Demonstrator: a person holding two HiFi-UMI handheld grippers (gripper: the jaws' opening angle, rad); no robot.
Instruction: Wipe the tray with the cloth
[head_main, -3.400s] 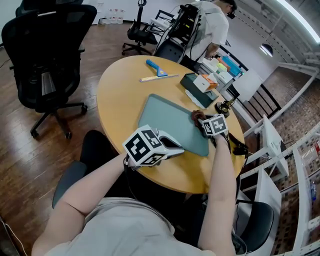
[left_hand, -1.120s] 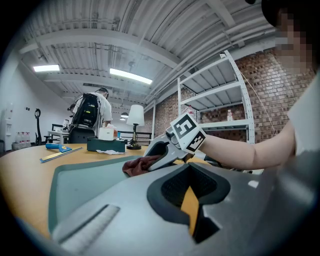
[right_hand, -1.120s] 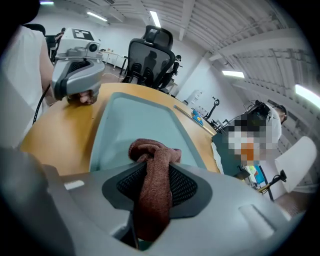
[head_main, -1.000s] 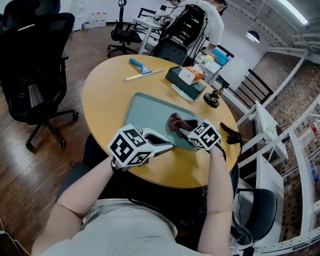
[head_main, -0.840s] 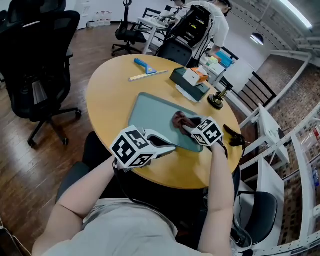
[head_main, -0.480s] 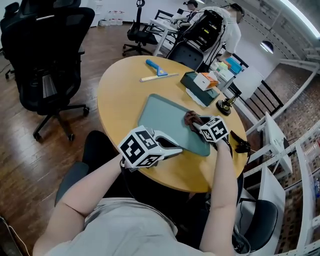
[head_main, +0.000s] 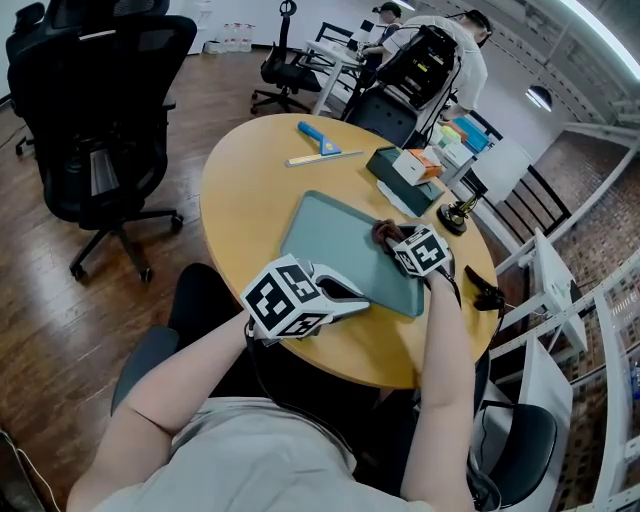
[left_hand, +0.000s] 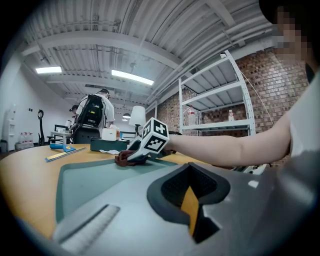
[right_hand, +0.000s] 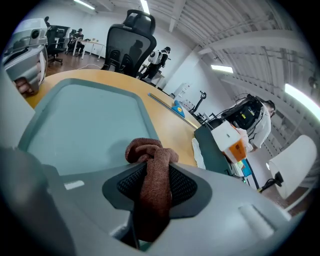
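A teal tray (head_main: 335, 240) lies on the round wooden table (head_main: 240, 190). My right gripper (head_main: 400, 240) is shut on a brown cloth (head_main: 384, 232), which presses on the tray close to its far right rim. In the right gripper view the cloth (right_hand: 150, 155) runs up between the dark pads and bunches on the tray (right_hand: 85, 115). My left gripper (head_main: 358, 297) rests level at the tray's near edge, jaws shut with nothing seen between them. The left gripper view looks across the tray (left_hand: 85, 175) at the cloth (left_hand: 122, 157).
Beyond the tray lie a dark green box (head_main: 400, 178) carrying a white and orange carton, a blue scraper (head_main: 318, 135) and a ruler (head_main: 322, 157). A small dark stand (head_main: 460, 213) sits at the table's right rim. An office chair (head_main: 100, 110) stands to the left; people work behind.
My right gripper has dragged the cloth across the tray from its middle right toward the far right rim. The left gripper has stayed at the near edge.
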